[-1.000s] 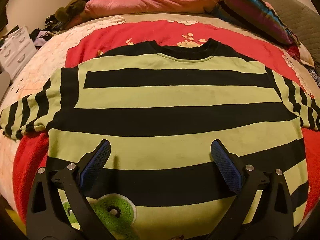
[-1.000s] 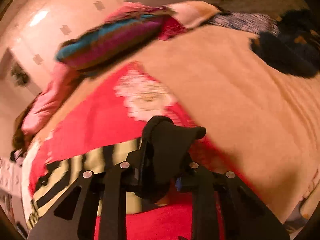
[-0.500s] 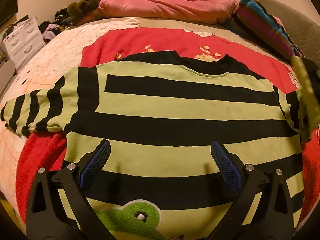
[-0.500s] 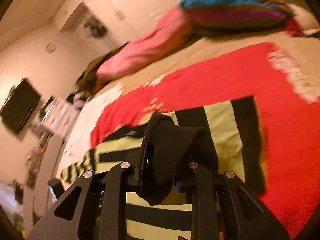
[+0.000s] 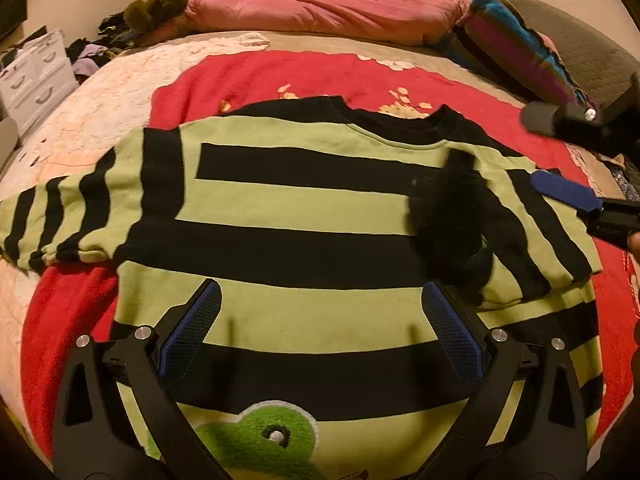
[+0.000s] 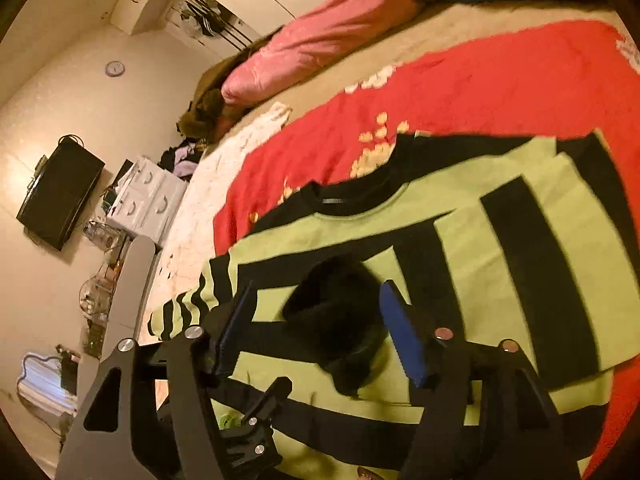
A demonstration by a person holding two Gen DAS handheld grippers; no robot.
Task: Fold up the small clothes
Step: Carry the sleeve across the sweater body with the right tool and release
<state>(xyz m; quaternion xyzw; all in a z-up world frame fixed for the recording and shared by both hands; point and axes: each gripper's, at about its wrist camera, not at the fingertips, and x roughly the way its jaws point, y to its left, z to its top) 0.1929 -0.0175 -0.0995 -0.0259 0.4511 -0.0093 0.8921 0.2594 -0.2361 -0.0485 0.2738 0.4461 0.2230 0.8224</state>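
Left wrist view shows the left gripper (image 5: 320,328) spread empty over the green-and-black striped knit sweater (image 5: 304,216) flat on the red blanket (image 5: 256,76), while right wrist view shows the right gripper (image 6: 316,328) opening around the folded-in black sleeve cuff (image 6: 340,312), which may spring back or bunch.

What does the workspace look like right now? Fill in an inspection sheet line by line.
Surface: bed with a red blanket spread under the work.
Job's things: striped sweater lying flat; right sleeve folded across the body, black cuff on the chest; left sleeve spread out.
Clutter: pink pillow, striped cushion at the head of the bed.
Grippers: left gripper open over the hem; right gripper opening, cuff between the jaws, pads off it.
Cables: nothing seen.
Surroundings: white drawers, wall TV.
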